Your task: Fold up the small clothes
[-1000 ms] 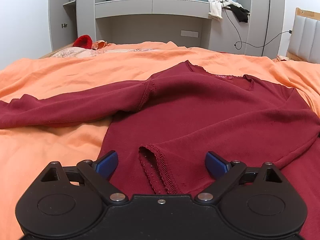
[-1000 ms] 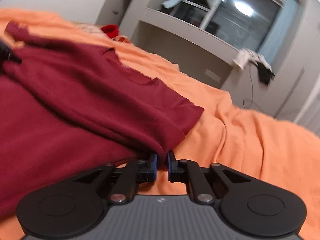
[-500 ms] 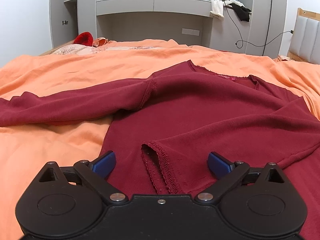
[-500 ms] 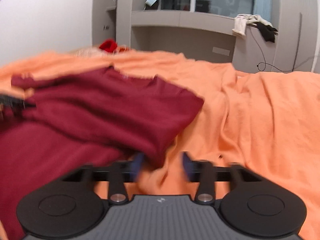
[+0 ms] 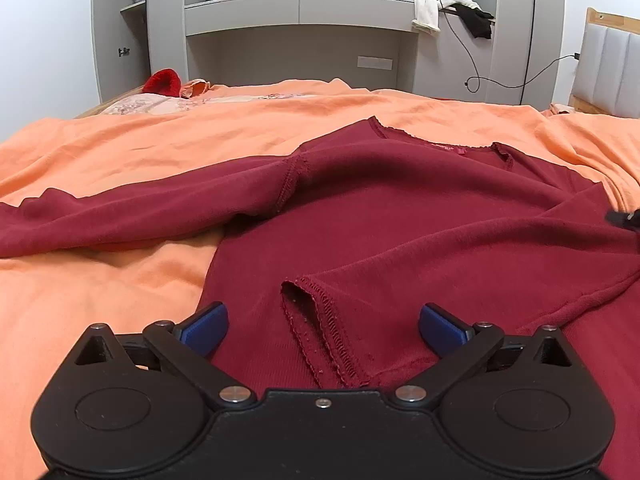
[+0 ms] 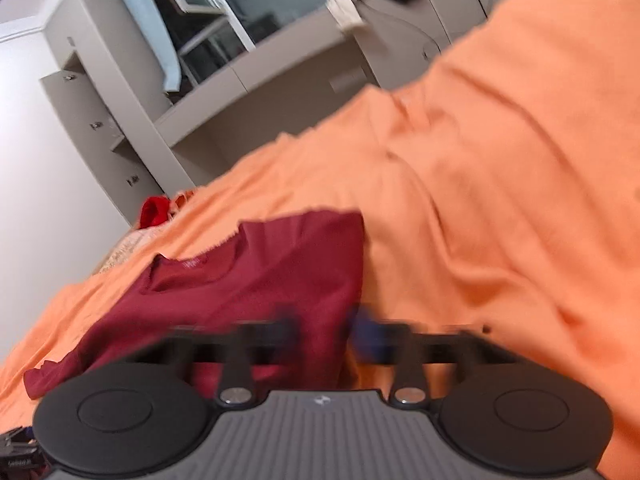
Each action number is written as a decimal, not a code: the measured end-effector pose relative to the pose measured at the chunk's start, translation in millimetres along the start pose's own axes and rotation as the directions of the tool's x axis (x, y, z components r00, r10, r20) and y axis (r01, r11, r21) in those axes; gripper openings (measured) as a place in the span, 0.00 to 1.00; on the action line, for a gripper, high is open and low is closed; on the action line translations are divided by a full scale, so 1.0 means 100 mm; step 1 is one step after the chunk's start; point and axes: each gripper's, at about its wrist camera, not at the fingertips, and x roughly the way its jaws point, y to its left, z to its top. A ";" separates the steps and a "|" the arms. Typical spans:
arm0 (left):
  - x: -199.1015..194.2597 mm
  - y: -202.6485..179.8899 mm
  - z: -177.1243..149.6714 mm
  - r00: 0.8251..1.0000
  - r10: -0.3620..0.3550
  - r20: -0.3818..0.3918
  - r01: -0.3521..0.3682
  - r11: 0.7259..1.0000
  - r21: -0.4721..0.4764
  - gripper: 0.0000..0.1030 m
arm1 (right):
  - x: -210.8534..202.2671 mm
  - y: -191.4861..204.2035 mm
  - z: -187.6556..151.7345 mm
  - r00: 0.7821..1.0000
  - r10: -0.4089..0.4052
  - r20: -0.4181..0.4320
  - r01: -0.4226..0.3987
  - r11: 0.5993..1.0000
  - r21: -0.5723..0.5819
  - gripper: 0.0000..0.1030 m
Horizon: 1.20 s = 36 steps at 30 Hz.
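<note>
Item one, my left gripper (image 5: 323, 326): black plastic body, blue pads (image 5: 204, 326) spread wide and holding nothing, poised low over the near end of a sleeve.

Item two, the shirt (image 5: 400, 240): dark red knit, long-sleeved, lying face up on the bed with its scalloped neckline (image 5: 440, 146) at the far side. One sleeve runs out flat to the left across the cover; the other is folded over the body, and its stitched cuff (image 5: 316, 320) gapes open between my left pads (touching neither, as far as I can see).

Item three, the bedcover (image 5: 120, 152): orange, soft, rumpled into shallow folds, under the whole shirt.

Item four, my right gripper (image 6: 320, 322): ribbed grey top, black arms, badly blurred in its own view. The fingers stand partly apart with the shirt's (image 6: 260, 272) right edge showing between them; I cannot tell whether they grip the cloth. Its tip shows at the right edge of the left view, by the shirt's shoulder.

Item five, far background: a grey built-in cabinet (image 5: 300, 12) with a recess, pale and black clothes (image 5: 452, 8) draped on its ledge, a black cable (image 5: 476, 76) hanging down, and a bright red fuzzy thing (image 5: 162, 82) at the far left of the bed.
</note>
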 end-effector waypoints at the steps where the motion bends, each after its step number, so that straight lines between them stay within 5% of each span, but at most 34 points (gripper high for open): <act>1: -0.01 0.01 0.00 1.000 -0.006 -0.001 0.006 1.000 0.001 0.99 | -0.04 0.02 0.00 0.999 -0.013 0.031 0.014 1.000 -0.028 0.09; 5: -0.04 0.05 -0.01 0.999 -0.033 -0.003 0.033 0.999 0.003 0.99 | -0.12 0.26 -0.01 0.980 -0.106 0.171 0.150 0.953 -0.265 0.08; 10: -0.09 0.06 -0.01 0.998 -0.070 0.001 0.070 0.998 0.005 0.99 | 0.02 0.10 -0.09 0.993 -0.095 0.074 0.106 0.980 -0.170 0.11; 12: -0.13 0.13 0.01 0.995 -0.101 0.002 0.101 0.995 -0.020 0.99 | -0.03 0.06 -0.08 0.992 -0.089 0.085 0.101 0.985 -0.143 0.19; 16: -0.26 0.39 0.07 0.992 -0.109 0.058 0.114 0.989 -0.096 0.99 | -0.17 0.04 -0.06 0.988 -0.104 0.116 0.120 0.983 -0.141 0.63; 17: -0.30 0.49 0.08 0.993 -0.090 0.074 0.098 0.988 -0.117 0.99 | -0.21 0.05 -0.06 0.988 -0.096 0.121 0.113 0.983 -0.146 0.74; 22: -0.51 1.08 0.09 0.981 0.104 0.165 -0.061 0.967 -0.247 0.99 | -0.39 0.22 -0.09 0.990 -0.028 0.137 0.050 0.985 -0.163 0.93; 27: -0.54 1.68 0.06 0.964 0.229 0.133 -0.160 0.904 -0.396 0.99 | -0.53 0.54 -0.23 0.988 0.100 0.119 -0.077 0.981 -0.180 1.00; 32: -0.32 2.28 0.08 0.960 0.276 0.045 -0.195 0.776 -0.600 0.99 | -0.56 0.88 -0.44 0.979 0.196 0.063 -0.173 0.950 -0.259 1.00; 36: -0.09 2.56 0.15 0.951 0.308 -0.001 -0.236 0.728 -0.644 0.99 | -0.59 1.05 -0.57 0.968 0.249 0.033 -0.228 0.926 -0.299 1.00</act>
